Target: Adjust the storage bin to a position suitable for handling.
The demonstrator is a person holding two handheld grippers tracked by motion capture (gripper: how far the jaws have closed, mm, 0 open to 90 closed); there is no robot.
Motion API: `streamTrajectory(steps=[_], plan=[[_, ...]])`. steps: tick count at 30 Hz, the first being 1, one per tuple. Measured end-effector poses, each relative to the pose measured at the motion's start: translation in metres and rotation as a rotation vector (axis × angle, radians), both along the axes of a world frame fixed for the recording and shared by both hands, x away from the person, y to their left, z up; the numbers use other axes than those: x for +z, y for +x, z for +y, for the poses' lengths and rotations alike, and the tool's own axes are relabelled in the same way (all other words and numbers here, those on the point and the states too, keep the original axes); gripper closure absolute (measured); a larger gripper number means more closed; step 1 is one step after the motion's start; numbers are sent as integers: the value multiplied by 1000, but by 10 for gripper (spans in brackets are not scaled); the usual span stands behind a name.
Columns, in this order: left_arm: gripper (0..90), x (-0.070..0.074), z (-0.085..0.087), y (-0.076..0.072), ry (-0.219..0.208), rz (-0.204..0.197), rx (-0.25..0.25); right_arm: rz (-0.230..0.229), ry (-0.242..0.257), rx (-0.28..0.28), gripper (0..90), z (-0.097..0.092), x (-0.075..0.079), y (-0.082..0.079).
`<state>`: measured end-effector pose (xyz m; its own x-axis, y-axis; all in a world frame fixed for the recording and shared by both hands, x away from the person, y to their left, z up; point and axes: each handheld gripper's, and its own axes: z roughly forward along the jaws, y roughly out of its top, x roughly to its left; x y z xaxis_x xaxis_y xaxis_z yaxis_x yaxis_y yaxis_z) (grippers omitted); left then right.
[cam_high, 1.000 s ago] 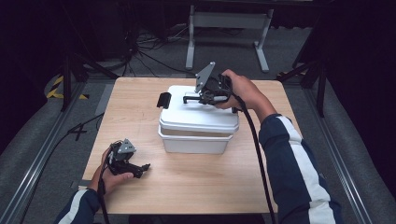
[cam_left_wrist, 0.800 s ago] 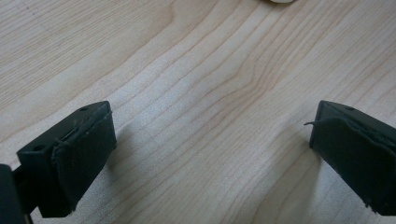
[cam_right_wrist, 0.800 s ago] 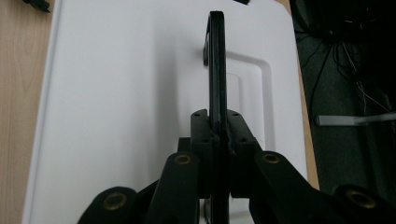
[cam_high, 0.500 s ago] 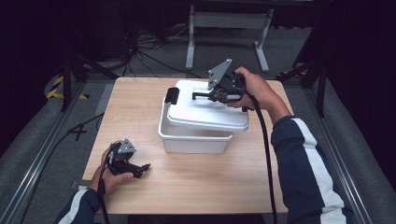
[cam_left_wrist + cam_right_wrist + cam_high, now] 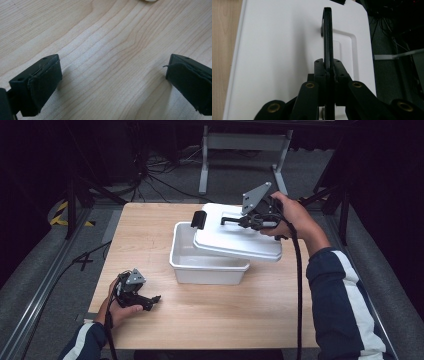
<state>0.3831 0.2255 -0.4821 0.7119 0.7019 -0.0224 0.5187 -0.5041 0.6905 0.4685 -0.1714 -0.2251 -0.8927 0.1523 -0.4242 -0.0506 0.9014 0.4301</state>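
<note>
Lid (image 5: 235, 237) hangs tilted over the open white bin (image 5: 207, 262) at the table's (image 5: 150, 227) middle, its black handle (image 5: 327, 37) clamped in the right claw (image 5: 239, 221). That thin grip could let the lid swing or slip. Left claw (image 5: 112, 72) rests apart near the front-left corner; its own view confirms nothing between the jaws.

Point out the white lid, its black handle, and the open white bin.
white lid (image 5: 235, 240): high view, bare top surface near its middle.
black handle (image 5: 327, 32): right gripper view, the upright edge above the closed jaws.
white bin (image 5: 207, 272): high view, its front outer wall.
</note>
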Motion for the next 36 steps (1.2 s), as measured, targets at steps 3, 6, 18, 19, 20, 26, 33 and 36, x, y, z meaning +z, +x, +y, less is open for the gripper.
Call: streamTrajectory(steps=[3, 6, 18, 19, 20, 26, 33, 36], plan=[[9, 0, 0, 0, 1, -1, -1, 1, 2, -17, 847, -12, 0, -2], [9, 0, 0, -1, -1, 8, -1, -3, 13, -28, 847, -23, 3, -4], [9, 0, 0, -1, 0, -2, -4, -9, 40, -89, 846, -70, 4, -19], [8, 0, 0, -1, 0, -2, -4, -9, 40, -95, 846, -74, 4, -20], [8, 0, 1, -1, 1, 1, -6, -8, 37, -100, 846, -78, 3, -20], [9, 0, 1, -1, 3, -2, -6, 2, 64, -136, 846, -104, -4, -24], [9, 0, 1, -1, 5, -2, -5, -3, 92, -171, 846, -127, -5, -28], [11, 0, 1, -2, -1, 2, -3, -6, 83, -195, 846, -136, -7, -30]])
